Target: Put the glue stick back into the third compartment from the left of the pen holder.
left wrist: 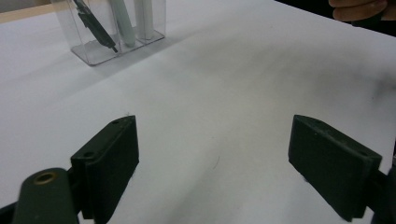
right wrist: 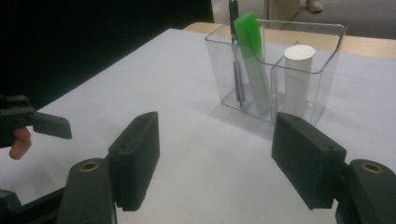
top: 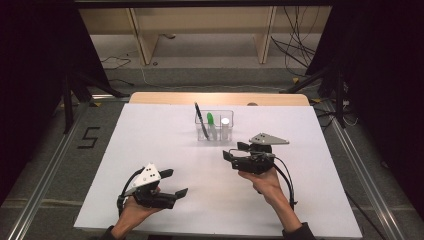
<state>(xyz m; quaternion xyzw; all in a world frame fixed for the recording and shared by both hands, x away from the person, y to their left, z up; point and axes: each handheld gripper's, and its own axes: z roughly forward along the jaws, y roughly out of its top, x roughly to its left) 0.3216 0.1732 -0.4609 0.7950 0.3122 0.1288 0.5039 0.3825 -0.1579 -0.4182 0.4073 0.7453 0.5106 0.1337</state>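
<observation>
Clear plastic holder (top: 214,125) sits upright toward the far middle of the white table sheet (top: 150,145), split into compartments: black pen (top: 200,118) leaning in the left one, green-capped marker (top: 211,123) next to it, white cylinder (top: 225,127) standing in the right one. Holder is placed centrally, probably so either hand can get at it. Right gripper (top: 234,151) is held above the sheet just on the near-right side of the holder, not touching it, jaws pointing left across the table; jaws stand wide apart with nothing between them. In the right gripper view the holder (right wrist: 275,70) lies straight ahead between the jaw lines, marker (right wrist: 252,56) and white cylinder (right wrist: 299,79) both in line, so this looks like an approach to pick one of the items; can't tell which. Open jaws fit that, wide enough for either. Left gripper (top: 176,183) rests low at the near-left of the sheet in the person's palm, well apart from the holder, jaws also spread, empty, bare sheet under them in the left gripper view, holder (left wrist: 112,32) far off at upper left. Likely parked there to stay out of the way. All three items are inside the holder, none lifted. Grab not yet made.
</observation>
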